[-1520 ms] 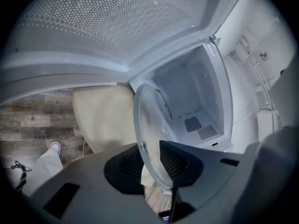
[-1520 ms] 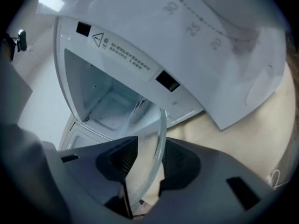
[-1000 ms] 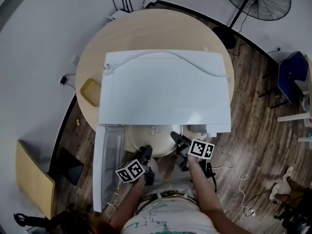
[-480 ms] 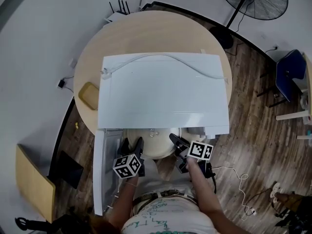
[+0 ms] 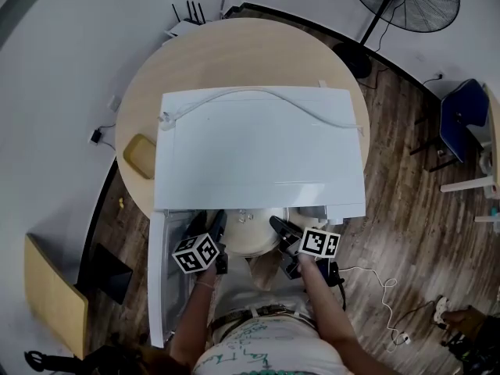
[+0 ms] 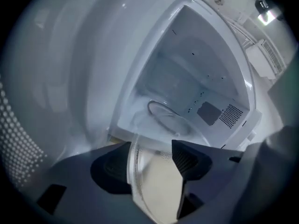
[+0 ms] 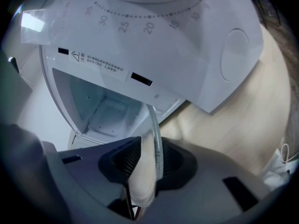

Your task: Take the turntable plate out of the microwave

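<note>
Now, item by item:
- The turntable plate [image 5: 250, 237] sticks out of the near side of the microwave [image 5: 262, 147]. Its far half is under the oven's white top, and its near half is out past the round table [image 5: 234, 49].
- The right gripper [image 5: 283, 233] pinches the plate's right rim, with the jaws pressed onto the glass from both faces.
- The left gripper [image 5: 208, 225] is at the plate's left rim, beside the swung-open door [image 5: 160, 280]. Its jaws are spread wide and have just been closing a little. The rim runs between them, but they are not clamped on it.
- In the left gripper view the plate [image 6: 156, 190] crosses the gap edge-on, with the lit, empty-looking oven cavity [image 6: 196, 78] beyond.
- The plate is round, clear glass with a finely beaded rim, and tan shows through it.
</note>
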Available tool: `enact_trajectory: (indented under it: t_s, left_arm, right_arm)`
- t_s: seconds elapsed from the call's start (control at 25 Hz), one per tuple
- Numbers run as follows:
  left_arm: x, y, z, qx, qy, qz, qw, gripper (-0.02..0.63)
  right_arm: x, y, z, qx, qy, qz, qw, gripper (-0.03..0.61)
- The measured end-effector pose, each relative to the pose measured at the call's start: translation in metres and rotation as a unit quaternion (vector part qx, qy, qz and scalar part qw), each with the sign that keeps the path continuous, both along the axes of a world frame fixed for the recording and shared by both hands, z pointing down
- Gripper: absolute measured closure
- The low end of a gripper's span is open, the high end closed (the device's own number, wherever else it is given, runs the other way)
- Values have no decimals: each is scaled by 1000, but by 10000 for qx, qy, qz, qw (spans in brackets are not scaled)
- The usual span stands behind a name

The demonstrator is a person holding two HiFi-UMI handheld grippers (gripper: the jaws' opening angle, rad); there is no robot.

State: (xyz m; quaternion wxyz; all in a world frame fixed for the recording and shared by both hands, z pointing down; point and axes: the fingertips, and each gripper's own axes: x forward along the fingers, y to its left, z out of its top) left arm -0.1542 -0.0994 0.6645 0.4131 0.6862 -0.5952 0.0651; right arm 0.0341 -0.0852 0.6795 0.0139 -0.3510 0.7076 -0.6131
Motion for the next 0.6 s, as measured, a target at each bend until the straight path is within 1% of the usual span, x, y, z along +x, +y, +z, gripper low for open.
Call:
enact_trajectory:
  t_s: [0.08,0.2,0.4,0.6]
  left_arm:
    - [-3,2,0,-36,122,-71,9999,359]
    - [-3,8,1,6,328,-168,9993,388]
    - [-3,17,-6,63,411,-307,9987,412]
    - [-3,28,-6,113,634,-472,9968,431]
  right_arm:
    - [0,0,0,66,75,-34,9999,486]
    - [1,0,0,161,181,-93,9997,484]
    - [3,2,-6,336,247,-163,9990,484]
    - [5,2,-15,573,246,-232,9978,487]
